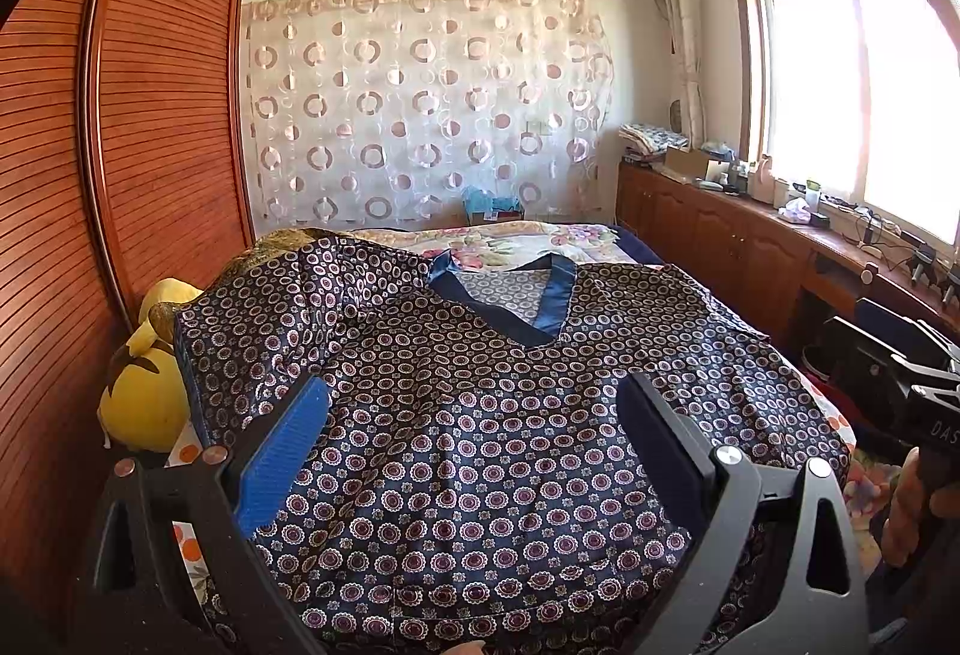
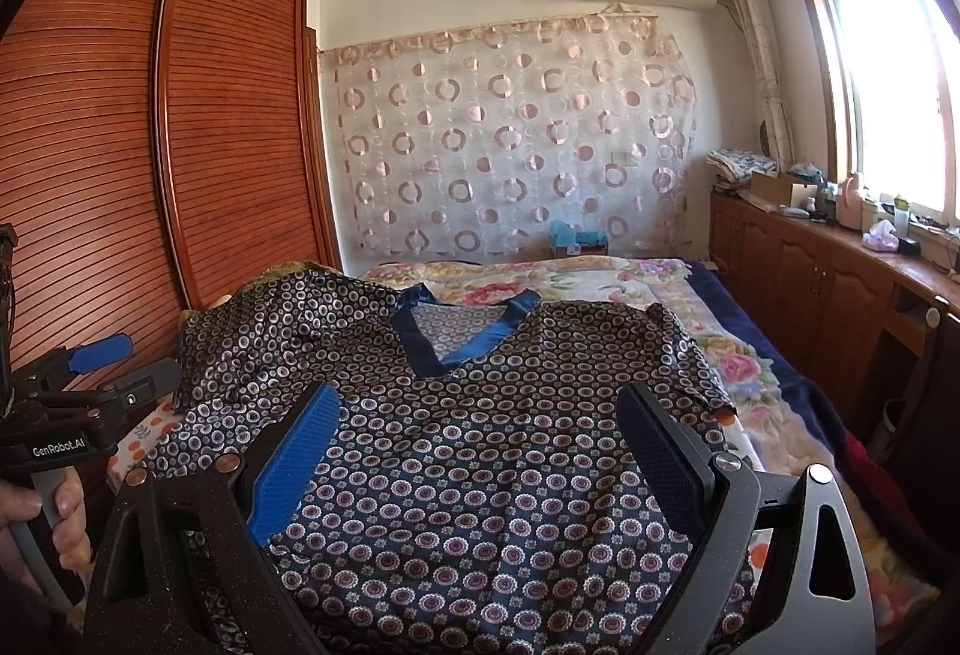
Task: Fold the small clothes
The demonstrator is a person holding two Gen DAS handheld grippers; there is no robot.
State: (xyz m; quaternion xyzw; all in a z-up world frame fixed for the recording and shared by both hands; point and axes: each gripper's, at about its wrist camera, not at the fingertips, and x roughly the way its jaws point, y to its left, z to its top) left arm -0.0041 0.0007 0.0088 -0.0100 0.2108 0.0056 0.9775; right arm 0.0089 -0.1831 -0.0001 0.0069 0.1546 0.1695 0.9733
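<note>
A navy satin top (image 1: pixel 480 415) with a ring-and-flower print and a blue V-neck band (image 1: pixel 549 304) lies spread flat on the bed, neck away from me; it also shows in the right wrist view (image 2: pixel 480 445). Its left sleeve is bunched up near the wardrobe. My left gripper (image 1: pixel 474 415) is open and empty, hovering above the lower front of the top. My right gripper (image 2: pixel 480 427) is open and empty above the same area, a little further right. The left gripper also shows at the left edge of the right wrist view (image 2: pixel 99 355), hand-held.
The bed has a floral cover (image 2: pixel 600 277) with a navy edge. A slatted wooden wardrobe (image 1: pixel 156 115) stands close on the left, with a yellow plush toy (image 1: pixel 144 397) beside the bed. A low wooden cabinet (image 2: pixel 810 271) with clutter runs under the window on the right.
</note>
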